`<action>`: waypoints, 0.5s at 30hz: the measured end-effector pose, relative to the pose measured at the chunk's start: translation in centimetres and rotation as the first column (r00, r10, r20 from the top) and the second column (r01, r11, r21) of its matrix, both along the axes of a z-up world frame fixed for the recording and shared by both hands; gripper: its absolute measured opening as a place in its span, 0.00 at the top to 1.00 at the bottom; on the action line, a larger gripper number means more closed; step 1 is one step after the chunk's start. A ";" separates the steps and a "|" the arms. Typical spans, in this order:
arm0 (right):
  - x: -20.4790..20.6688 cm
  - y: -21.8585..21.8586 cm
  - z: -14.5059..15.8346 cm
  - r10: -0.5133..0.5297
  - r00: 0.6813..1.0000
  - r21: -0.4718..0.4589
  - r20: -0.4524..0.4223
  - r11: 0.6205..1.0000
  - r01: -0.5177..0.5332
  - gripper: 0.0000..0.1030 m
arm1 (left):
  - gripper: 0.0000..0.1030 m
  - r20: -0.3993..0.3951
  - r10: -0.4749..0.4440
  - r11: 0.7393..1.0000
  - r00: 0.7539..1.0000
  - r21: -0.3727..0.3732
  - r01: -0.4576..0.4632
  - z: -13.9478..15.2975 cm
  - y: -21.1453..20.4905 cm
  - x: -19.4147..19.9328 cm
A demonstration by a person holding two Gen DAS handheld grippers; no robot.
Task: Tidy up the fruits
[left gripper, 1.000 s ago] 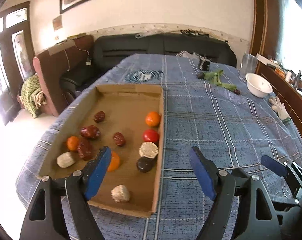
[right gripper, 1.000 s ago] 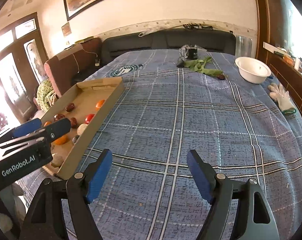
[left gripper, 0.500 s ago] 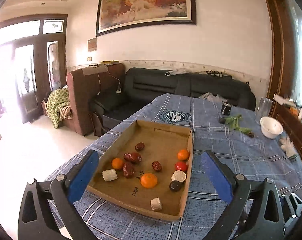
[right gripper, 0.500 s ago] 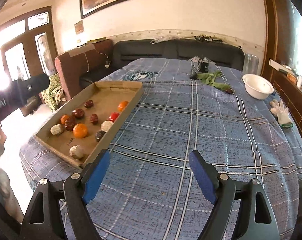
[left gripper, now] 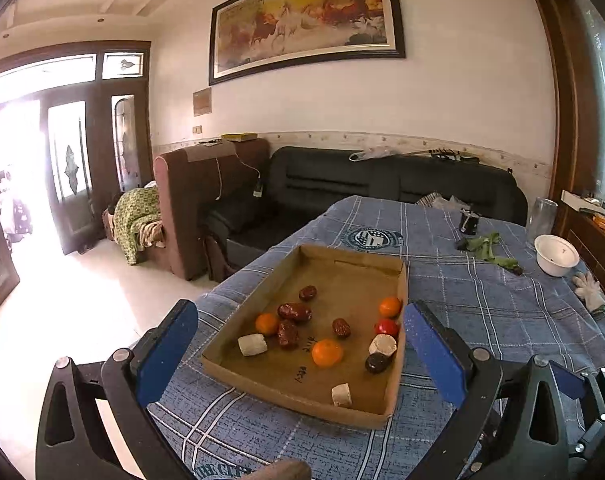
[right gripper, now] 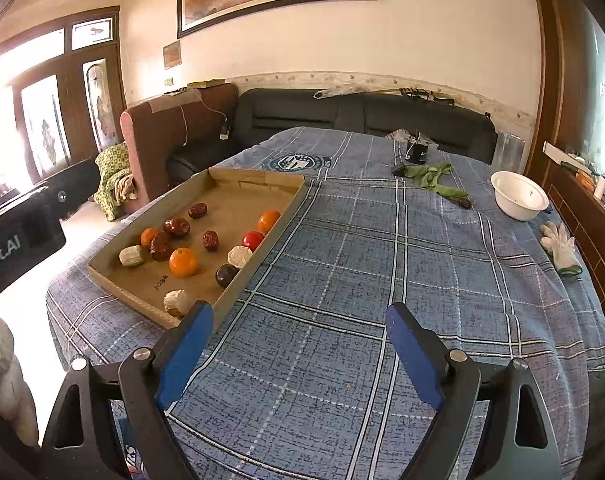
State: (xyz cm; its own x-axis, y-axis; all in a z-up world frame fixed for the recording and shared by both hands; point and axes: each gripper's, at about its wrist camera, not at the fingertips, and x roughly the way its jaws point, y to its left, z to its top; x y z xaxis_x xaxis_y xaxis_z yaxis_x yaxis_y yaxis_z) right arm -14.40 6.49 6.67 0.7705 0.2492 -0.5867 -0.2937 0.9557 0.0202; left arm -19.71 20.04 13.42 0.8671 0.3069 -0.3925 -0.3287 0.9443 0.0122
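Observation:
A shallow cardboard tray [left gripper: 400, 280] lies on the left part of the blue plaid table. It holds three oranges [left gripper: 327, 353], a red tomato [left gripper: 386, 327], several dark red dates [left gripper: 294, 311], a dark plum [left gripper: 377, 362] and pale chunks [left gripper: 252, 345]. My left gripper [left gripper: 298, 314] hovers short of the tray's near end, open wide, with nothing between its fingers. My right gripper [right gripper: 300, 312] hangs over bare cloth to the right of the tray [right gripper: 262, 248], its jaws opening and empty. The left gripper's body [right gripper: 22, 232] shows at the left edge of the right wrist view.
At the table's far right stand a white bowl [right gripper: 518, 196], a white glove [right gripper: 560, 246], green leaves [right gripper: 434, 176] and a small dark object [right gripper: 416, 152]. A black sofa [right gripper: 362, 116] and a brown armchair [right gripper: 162, 128] stand beyond the table.
Both grippers have pulled back and risen from the tray, so it now looks smaller and farther. The left jaws have spread much wider. The right jaws have spread a little.

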 end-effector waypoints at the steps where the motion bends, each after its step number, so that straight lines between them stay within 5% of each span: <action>1: 0.0 0.1 0.0 0.002 1.000 -0.001 -0.003 1.000 -0.002 0.11 | 0.00 -0.008 -0.011 1.000 1.000 -0.006 0.011 -0.1 0.1 0.1; 15: 1.0 1.4 -1.4 0.016 0.999 -0.030 -0.041 0.999 -0.017 0.09 | 0.00 -0.121 -0.072 0.993 0.990 -0.097 0.060 -2.8 1.4 2.3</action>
